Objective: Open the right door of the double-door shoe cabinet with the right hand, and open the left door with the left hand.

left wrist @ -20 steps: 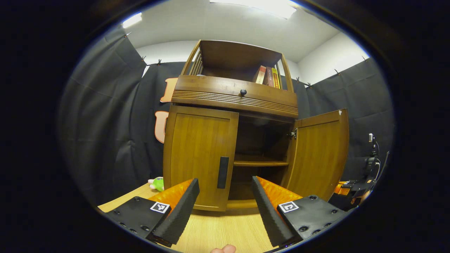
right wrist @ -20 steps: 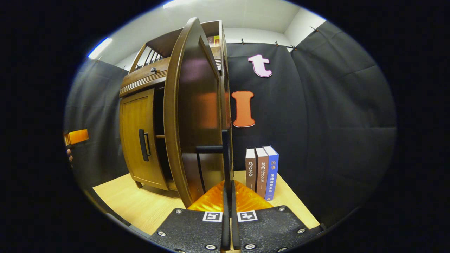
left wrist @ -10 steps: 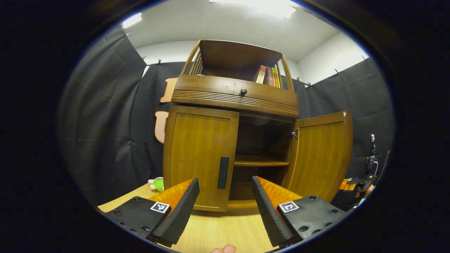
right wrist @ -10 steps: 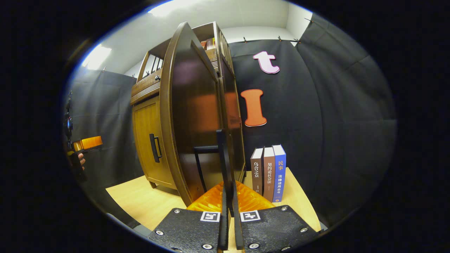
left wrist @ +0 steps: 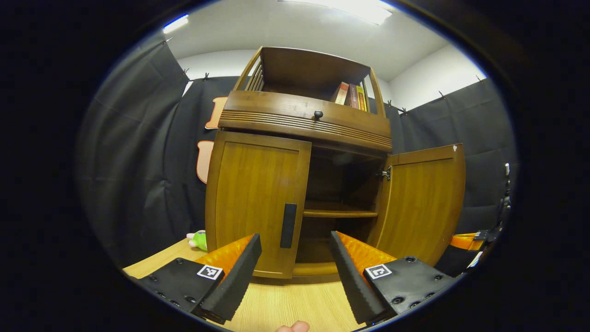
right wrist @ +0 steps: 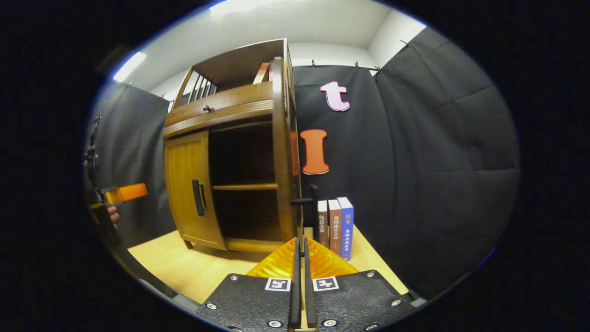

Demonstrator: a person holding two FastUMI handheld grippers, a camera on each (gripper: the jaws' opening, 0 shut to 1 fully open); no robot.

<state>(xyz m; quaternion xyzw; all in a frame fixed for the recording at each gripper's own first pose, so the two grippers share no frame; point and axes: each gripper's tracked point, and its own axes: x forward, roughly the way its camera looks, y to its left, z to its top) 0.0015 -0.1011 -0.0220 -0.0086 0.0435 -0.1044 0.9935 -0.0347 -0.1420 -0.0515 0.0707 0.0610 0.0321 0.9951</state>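
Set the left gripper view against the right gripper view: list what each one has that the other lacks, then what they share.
Left gripper view: a green plush toy by the left side of the cabinet, the inner face of the right door, and the open left hand-held gripper. Right gripper view: three upright books on the table beside the cabinet, and the shut right hand-held gripper. Shared: the cabinet with its right door open, the left door closed, the inner shelf and the table.

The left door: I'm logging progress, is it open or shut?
Shut. The left door lies flush against the cabinet front, handle untouched, while the right door stands swung open.
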